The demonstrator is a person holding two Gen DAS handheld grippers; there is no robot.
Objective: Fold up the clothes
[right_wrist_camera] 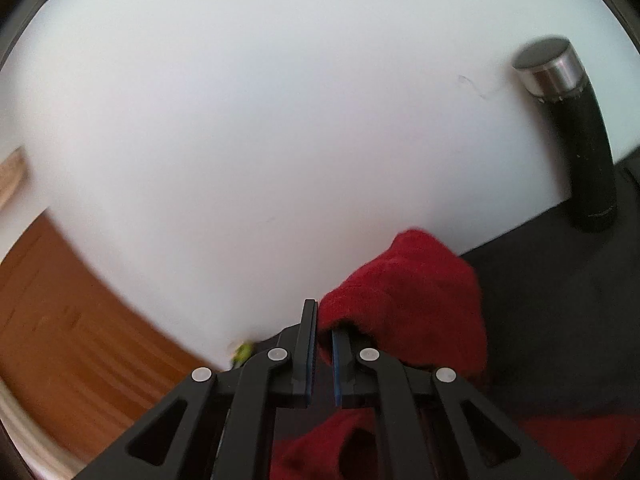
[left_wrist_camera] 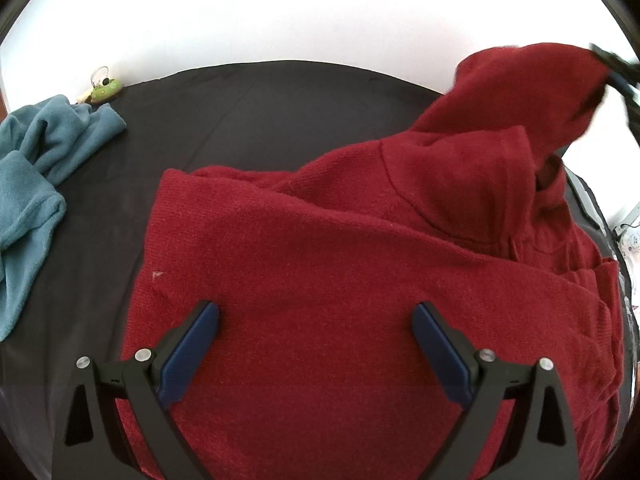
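1. red sweater (left_wrist_camera: pixel 320 264) lies on the black table (left_wrist_camera: pixel 224 120), one part lifted up at the far right.
2. left claw (left_wrist_camera: pixel 316 312) is wide apart over the sweater, holding nothing.
3. right claw (right_wrist_camera: pixel 323 320) pinches the sweater's red edge w/ fingers nearly closed.
4. blue cloth (left_wrist_camera: pixel 28 184) sits at the left.

I count two garments on the dark cloth-covered table (left_wrist_camera: pixel 248 112): one red sweater (left_wrist_camera: pixel 320 248) and one blue fleece (left_wrist_camera: pixel 32 176). One small green toy (left_wrist_camera: pixel 105 89) sits at the table's far edge. One black cylinder with a silver cap (right_wrist_camera: pixel 576 136) stands by the wall. Of my own claws there are two, my left gripper (left_wrist_camera: pixel 316 312) and my right gripper (right_wrist_camera: pixel 324 332), each with two fingers
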